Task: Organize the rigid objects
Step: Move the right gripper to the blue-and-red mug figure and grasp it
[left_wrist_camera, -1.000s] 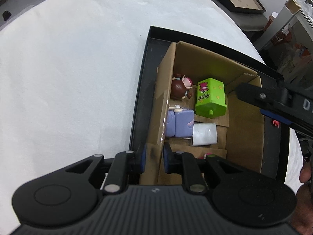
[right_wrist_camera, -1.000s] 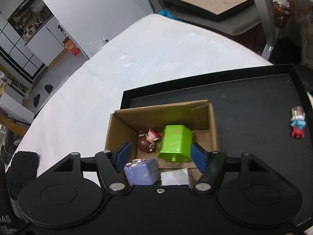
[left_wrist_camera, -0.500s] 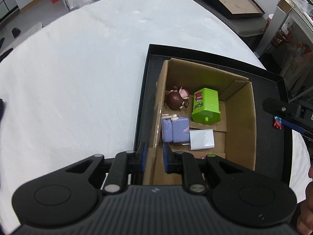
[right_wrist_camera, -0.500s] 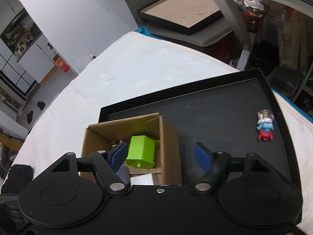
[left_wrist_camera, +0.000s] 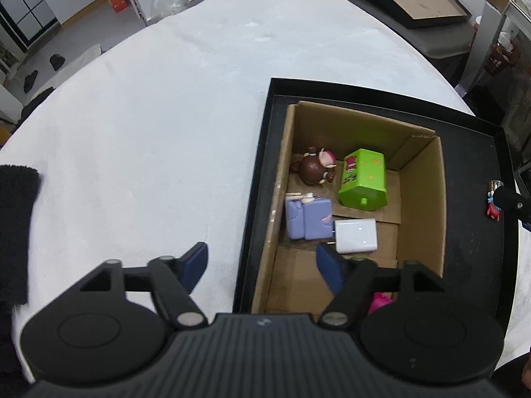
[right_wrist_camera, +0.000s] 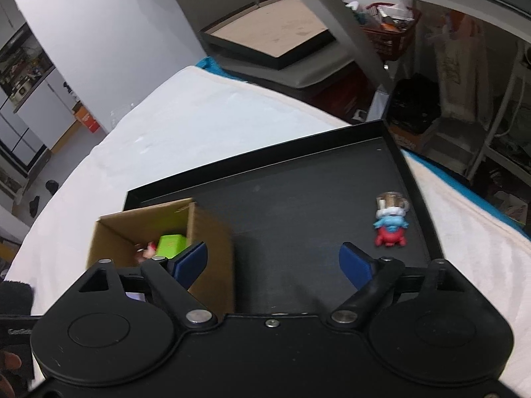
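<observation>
Both hand-held grippers opening (nothing between): left (left_wrist_camera: 262, 265) over cardboard box (left_wrist_camera: 421, 199), right (right_wrist_camera: 273, 262)

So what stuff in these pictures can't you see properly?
- Pink thing, left wrist view: mostly behind the left gripper; can't identify it.
- Cardboard box contents, right wrist view: walls and right gripper hide most.
- Red-and-blue figurine, left wrist view: too small, partly covered.

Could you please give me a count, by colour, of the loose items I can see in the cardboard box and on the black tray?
Green: 1, the green block
Brown: 1, the brown figurine
Purple: 1, the purple toy
White: 1, the white charger
Pink: 1, a pink item half hidden behind the left tool
Blue and red: 1, the small figure out on the tray
Total: 6
</observation>
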{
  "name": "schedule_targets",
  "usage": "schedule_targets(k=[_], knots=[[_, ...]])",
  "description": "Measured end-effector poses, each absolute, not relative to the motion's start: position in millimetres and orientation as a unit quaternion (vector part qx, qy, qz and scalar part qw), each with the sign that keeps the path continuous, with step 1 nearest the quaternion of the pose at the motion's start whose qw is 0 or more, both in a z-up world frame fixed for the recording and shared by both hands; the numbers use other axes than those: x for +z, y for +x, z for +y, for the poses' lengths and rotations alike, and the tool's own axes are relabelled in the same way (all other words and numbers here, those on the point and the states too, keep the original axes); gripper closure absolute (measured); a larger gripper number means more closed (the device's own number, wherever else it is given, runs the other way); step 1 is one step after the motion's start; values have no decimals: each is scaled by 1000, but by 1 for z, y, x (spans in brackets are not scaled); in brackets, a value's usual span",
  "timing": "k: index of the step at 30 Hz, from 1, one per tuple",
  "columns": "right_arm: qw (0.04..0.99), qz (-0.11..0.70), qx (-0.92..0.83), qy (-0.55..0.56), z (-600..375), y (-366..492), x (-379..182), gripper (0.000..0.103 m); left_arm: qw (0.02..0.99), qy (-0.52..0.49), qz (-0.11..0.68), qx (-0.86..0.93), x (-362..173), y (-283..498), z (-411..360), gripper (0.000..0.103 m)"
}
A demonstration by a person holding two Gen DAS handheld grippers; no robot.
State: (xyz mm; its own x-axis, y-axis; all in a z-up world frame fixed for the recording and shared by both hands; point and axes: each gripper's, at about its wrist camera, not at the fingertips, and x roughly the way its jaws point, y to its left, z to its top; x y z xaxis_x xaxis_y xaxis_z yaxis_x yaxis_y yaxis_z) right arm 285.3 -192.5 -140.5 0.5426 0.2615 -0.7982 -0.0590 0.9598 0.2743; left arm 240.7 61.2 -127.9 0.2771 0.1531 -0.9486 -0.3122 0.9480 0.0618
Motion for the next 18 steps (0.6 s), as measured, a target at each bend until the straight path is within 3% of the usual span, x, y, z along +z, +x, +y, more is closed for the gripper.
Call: schedule_targets(k=[5,18], knots=[[876,468,69,95,-209,289,-150,16,799,-55,582,144,-127,243,47,21],[890,448,-21,79,-234,302,-190,13,792,-38,584,174,-132,259,33,19]])
